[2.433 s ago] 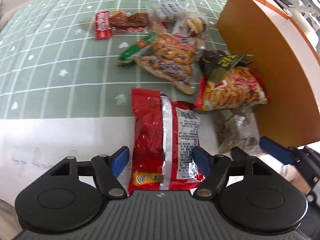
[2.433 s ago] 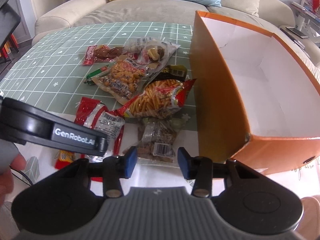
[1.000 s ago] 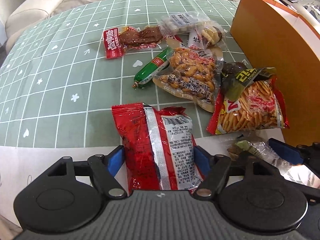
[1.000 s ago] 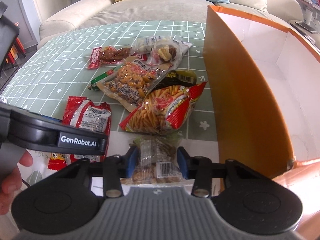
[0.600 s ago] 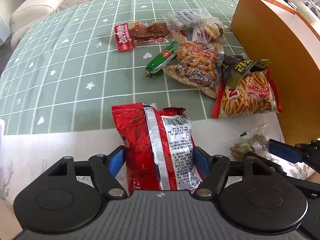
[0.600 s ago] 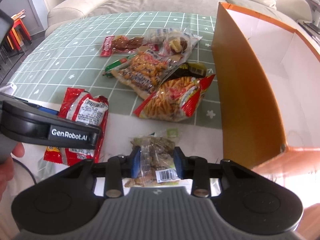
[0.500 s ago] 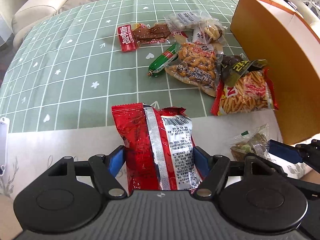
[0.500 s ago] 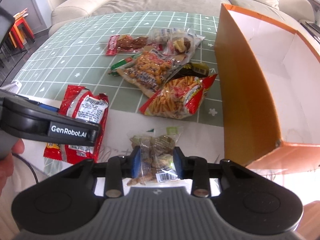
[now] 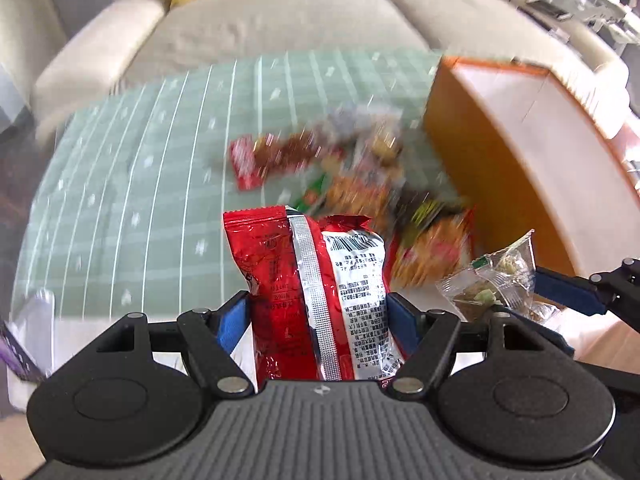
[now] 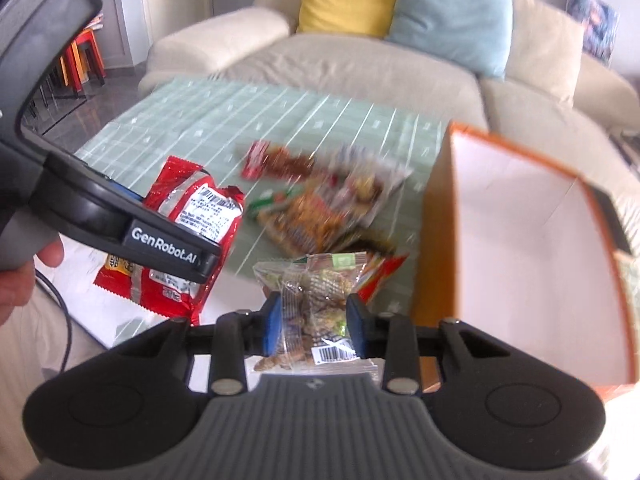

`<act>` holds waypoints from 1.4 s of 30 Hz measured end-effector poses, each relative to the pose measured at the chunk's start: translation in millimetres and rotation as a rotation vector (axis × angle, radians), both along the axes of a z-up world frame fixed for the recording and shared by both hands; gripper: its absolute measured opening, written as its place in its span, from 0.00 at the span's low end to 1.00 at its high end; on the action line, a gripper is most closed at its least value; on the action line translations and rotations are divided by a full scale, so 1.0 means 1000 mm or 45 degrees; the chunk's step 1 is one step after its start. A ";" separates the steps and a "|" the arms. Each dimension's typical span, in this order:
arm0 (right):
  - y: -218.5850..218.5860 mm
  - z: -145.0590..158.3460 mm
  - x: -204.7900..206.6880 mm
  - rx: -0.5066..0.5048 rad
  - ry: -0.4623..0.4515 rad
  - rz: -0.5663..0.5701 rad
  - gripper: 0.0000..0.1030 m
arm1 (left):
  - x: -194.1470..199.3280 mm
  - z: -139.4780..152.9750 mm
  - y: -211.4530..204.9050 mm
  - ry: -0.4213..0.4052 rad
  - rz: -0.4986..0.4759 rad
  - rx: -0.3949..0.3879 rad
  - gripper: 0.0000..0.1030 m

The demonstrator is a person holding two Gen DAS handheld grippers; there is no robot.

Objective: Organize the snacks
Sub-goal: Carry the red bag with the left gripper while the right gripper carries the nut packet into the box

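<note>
The left gripper (image 9: pixel 318 316), tilted steeply down, clamps a red bag (image 9: pixel 316 300); the right gripper (image 10: pixel 314 322) pinches a clear packet (image 10: pixel 316 300), apparently both lifted off the table (image 10: pixel 200 120).

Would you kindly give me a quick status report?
Left gripper shut on red bag. Right gripper shut on clear packet. Orange box open, nothing blocking.

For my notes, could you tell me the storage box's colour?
Orange outside, white inside; the box shows best in the right wrist view.
</note>
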State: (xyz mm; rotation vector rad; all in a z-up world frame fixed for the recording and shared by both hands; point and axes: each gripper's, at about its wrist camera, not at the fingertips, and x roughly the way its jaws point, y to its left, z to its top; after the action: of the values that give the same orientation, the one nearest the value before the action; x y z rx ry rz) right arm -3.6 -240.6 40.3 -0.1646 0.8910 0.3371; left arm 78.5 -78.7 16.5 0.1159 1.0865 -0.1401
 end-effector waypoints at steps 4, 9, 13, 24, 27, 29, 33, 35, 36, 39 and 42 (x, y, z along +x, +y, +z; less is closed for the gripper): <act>-0.024 0.024 0.011 -0.033 -0.079 -0.036 0.31 | 0.011 0.030 -0.025 -0.089 -0.039 -0.047 0.81; -0.060 0.049 0.027 -0.094 -0.143 -0.085 0.31 | 0.031 0.054 -0.061 -0.167 -0.086 -0.122 0.81; -0.087 0.057 0.043 -0.149 -0.156 -0.112 0.31 | 0.051 0.061 -0.091 -0.171 -0.123 -0.168 0.81; -0.144 0.039 0.102 -0.216 -0.087 -0.183 0.31 | 0.095 0.044 -0.159 -0.110 -0.139 -0.186 0.81; -0.155 0.026 0.117 -0.220 -0.057 -0.189 0.31 | 0.107 0.033 -0.170 -0.068 -0.133 -0.201 0.81; -0.161 0.016 0.125 -0.207 -0.030 -0.191 0.31 | 0.116 0.025 -0.176 -0.040 -0.146 -0.229 0.81; -0.171 -0.003 0.140 -0.179 0.008 -0.166 0.31 | 0.135 0.004 -0.187 0.049 -0.164 -0.261 0.81; -0.174 -0.012 0.147 -0.179 0.031 -0.146 0.31 | 0.142 -0.005 -0.192 0.074 -0.167 -0.245 0.81; -0.176 -0.017 0.151 -0.178 0.048 -0.142 0.31 | 0.145 -0.009 -0.195 0.078 -0.172 -0.223 0.81; -0.180 -0.034 0.163 -0.158 0.101 -0.146 0.31 | 0.152 -0.020 -0.202 0.098 -0.186 -0.186 0.81; -0.182 -0.048 0.171 -0.153 0.136 -0.150 0.31 | 0.160 -0.031 -0.204 0.141 -0.166 -0.170 0.81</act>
State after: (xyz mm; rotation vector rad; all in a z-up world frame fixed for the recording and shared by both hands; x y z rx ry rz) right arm 167.9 -423.0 -7.2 -0.2057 1.0228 0.1837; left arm 238.8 -282.6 -14.4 0.0594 1.1765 -0.3390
